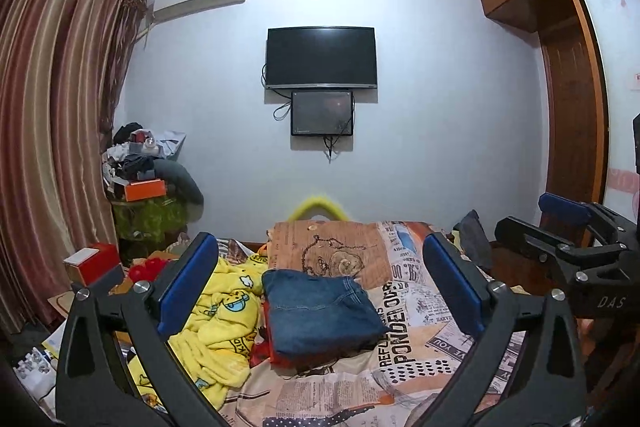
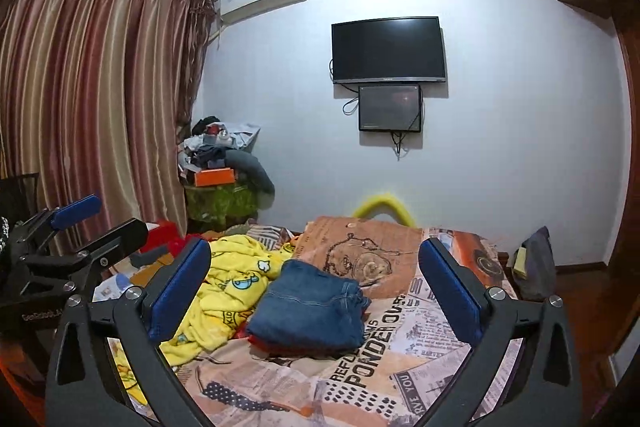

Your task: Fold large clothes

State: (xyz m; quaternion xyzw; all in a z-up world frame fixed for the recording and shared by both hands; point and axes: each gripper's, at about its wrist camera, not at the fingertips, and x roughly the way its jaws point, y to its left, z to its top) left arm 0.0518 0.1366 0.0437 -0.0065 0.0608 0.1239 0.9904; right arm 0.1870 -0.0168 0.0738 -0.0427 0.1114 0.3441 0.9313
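Note:
Folded blue jeans [image 1: 320,311] lie in a neat stack on the bed, over a red garment [image 1: 280,355]; they also show in the right wrist view [image 2: 310,309]. A crumpled yellow cartoon-print garment [image 1: 224,323] lies left of them, also in the right wrist view [image 2: 232,287]. My left gripper [image 1: 320,283] is open and empty, raised above the bed in front of the jeans. My right gripper [image 2: 316,285] is open and empty, likewise raised. Each gripper shows at the edge of the other's view: the right one [image 1: 560,227], the left one [image 2: 92,223].
The bed has a newspaper-print cover [image 1: 416,347]. A cluttered side table [image 1: 148,179] stands by the curtains [image 1: 52,107]. Red boxes [image 1: 96,263] sit left of the bed. A television [image 1: 320,57] hangs on the far wall. A wooden wardrobe [image 1: 568,67] is at right.

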